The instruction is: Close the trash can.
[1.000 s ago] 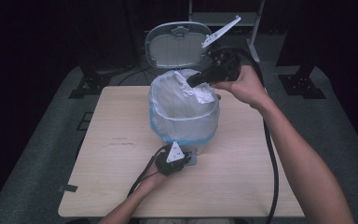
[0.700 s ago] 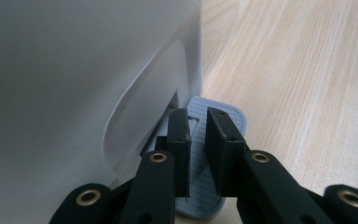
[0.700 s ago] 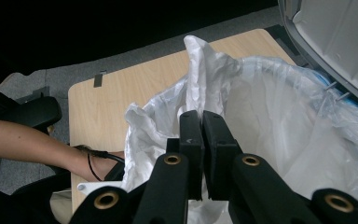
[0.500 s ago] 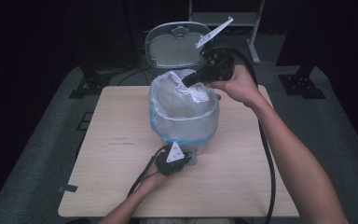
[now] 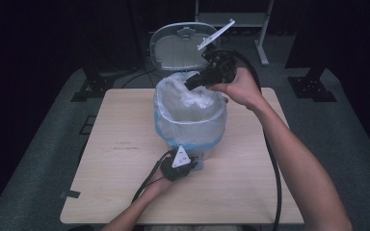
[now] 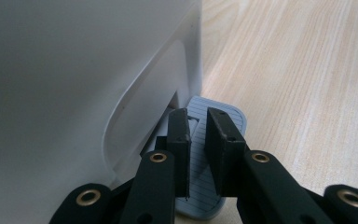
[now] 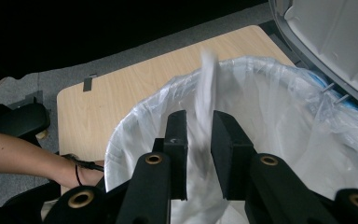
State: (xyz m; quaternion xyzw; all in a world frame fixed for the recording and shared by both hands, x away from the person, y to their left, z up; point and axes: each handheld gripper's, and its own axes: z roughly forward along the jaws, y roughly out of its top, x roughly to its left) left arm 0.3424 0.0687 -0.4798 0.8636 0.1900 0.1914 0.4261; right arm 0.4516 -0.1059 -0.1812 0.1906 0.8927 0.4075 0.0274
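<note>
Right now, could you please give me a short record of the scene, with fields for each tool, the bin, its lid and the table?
left tool: jaws nearly closed, pressing the bin's grey pedal
right tool: holding a fold of the clear bag over the bin's mouth
bin: white, on the table, lined with the bag
lid: tipped open at the back
table: light wood

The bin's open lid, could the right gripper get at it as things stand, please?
Probably yes: the right gripper hangs over the bin's rim, the lid stands upright just behind, nothing between; but its jaws look shut on the liner.
</note>
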